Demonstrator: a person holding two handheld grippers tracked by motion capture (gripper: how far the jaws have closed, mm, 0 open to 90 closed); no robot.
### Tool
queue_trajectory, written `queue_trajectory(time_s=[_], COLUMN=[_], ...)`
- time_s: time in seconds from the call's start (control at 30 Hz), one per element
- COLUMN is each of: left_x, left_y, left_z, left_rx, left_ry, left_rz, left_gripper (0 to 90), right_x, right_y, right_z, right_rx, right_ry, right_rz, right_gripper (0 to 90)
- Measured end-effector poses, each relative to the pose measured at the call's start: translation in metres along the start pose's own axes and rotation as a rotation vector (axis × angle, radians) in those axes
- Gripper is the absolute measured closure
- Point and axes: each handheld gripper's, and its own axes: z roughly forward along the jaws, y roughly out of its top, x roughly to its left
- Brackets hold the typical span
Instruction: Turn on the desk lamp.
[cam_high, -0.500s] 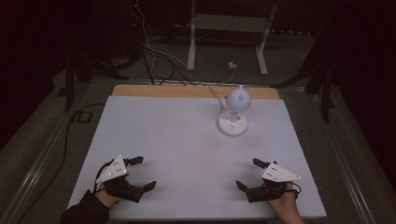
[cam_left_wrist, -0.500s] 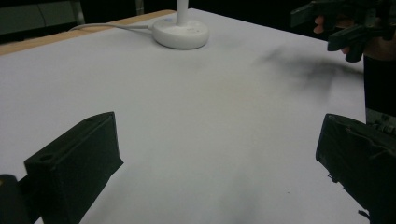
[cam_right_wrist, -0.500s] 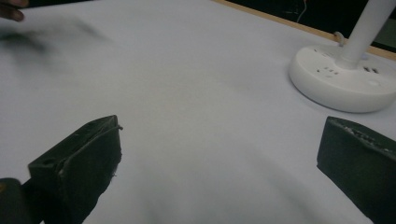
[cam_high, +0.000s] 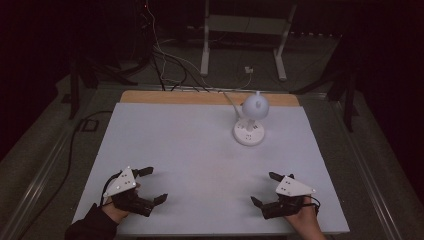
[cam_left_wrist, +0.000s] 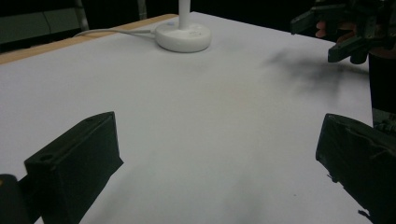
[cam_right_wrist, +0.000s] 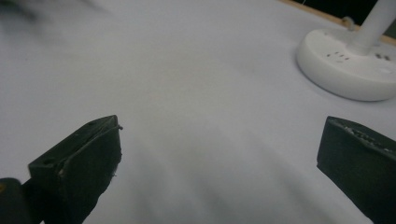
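Your left gripper (cam_high: 151, 186) sits near the front left corner of the white worktop (cam_high: 200, 150), its jaws spread wide with nothing between them. In the left gripper view the two black jaws stand far apart over bare white surface, and your other gripper shows at the upper right, also gaping.

Your right gripper (cam_high: 264, 189) rests near the front right corner, jaws wide and holding nothing. The two grippers are well apart, each with its grey three-cornered plate on top.

The white desk lamp (cam_high: 251, 120) stands toward the far right of the worktop, well away from both grippers. Its round base (cam_right_wrist: 348, 65) lies flat on the surface, with small markings on top, and its rounded head leans over the base. A white cable (cam_left_wrist: 112, 31) trails from the base toward the far wooden edge (cam_high: 200, 96).
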Motion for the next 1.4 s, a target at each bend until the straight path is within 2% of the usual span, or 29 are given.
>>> queue_trajectory(time_s=[0.1, 0.23, 0.4, 0.57, 0.8, 1.23, 1.4], left_x=[0.000, 0.001, 0.001, 0.001, 0.002, 0.002, 0.002], left_y=[0.000, 0.000, 0.000, 0.001, 0.001, 0.001, 0.001], left_z=[0.000, -0.001, -0.001, -0.001, -0.002, -0.001, -0.001], left_rx=[-0.002, -0.007, -0.008, -0.008, -0.019, -0.010, -0.011], left_ry=[0.003, 0.007, 0.007, 0.014, 0.013, 0.016, 0.013], left_rz=[-0.001, -0.008, -0.010, -0.014, -0.016, -0.019, -0.018], left_gripper=[0.3, 0.3, 0.3, 0.3, 0.3, 0.3, 0.3], right_x=[0.000, 0.001, 0.005, 0.009, 0.012, 0.013, 0.009], right_y=[0.001, 0.002, 0.005, 0.009, 0.018, 0.037, 0.047], right_z=[0.001, 0.002, 0.002, 0.002, -0.001, -0.004, -0.005], right_rx=[0.011, 0.040, 0.049, 0.043, 0.020, 0.007, -0.007], right_ry=[0.028, 0.029, 0.049, 0.074, 0.079, 0.103, 0.105], right_rz=[0.031, 0.017, 0.028, 0.027, 0.020, 0.035, 0.041], right_gripper=[0.0, 0.0, 0.0, 0.0, 0.0, 0.0, 0.0])
